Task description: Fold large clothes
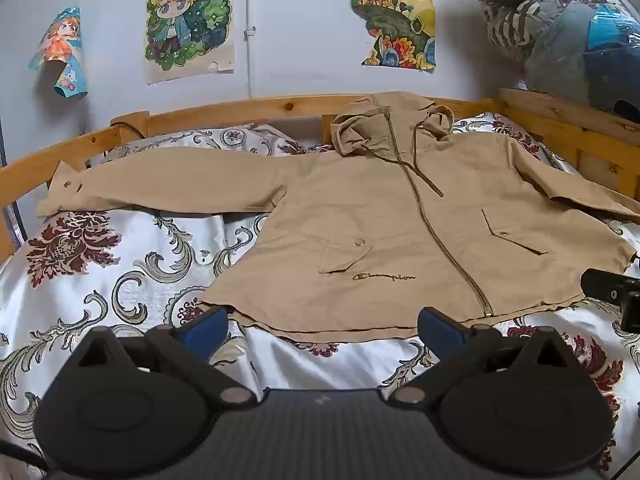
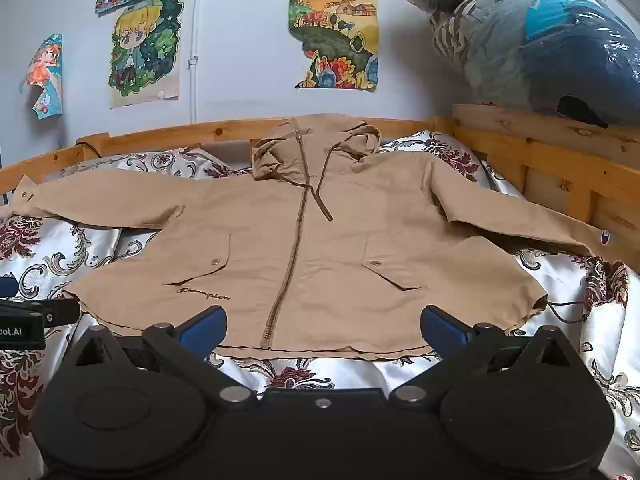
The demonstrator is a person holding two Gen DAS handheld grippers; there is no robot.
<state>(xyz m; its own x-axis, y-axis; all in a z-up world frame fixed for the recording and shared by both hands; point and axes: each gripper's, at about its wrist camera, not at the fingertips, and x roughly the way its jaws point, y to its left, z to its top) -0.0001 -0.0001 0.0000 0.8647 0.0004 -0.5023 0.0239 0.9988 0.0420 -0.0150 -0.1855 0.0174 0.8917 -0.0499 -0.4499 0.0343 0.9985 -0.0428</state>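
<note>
A tan hooded jacket (image 1: 384, 220) lies spread flat, front up and zipped, on the bed, with both sleeves stretched out sideways and the hood toward the wall. It also fills the middle of the right wrist view, jacket (image 2: 320, 248). My left gripper (image 1: 322, 330) hovers open just in front of the hem, left of the zipper's end, nothing between its blue pads. My right gripper (image 2: 322, 330) is open too, in front of the hem near the zipper's lower end. Each gripper shows at the edge of the other's view: right gripper (image 1: 616, 292), left gripper (image 2: 24, 316).
A white bedspread (image 1: 100, 280) with a maroon floral pattern covers the bed. A wooden bed rail (image 1: 240, 110) runs along the back and the right side. A clear plastic bag of clothes (image 2: 540, 40) rests on the right rail. Posters (image 1: 188, 20) hang on the wall.
</note>
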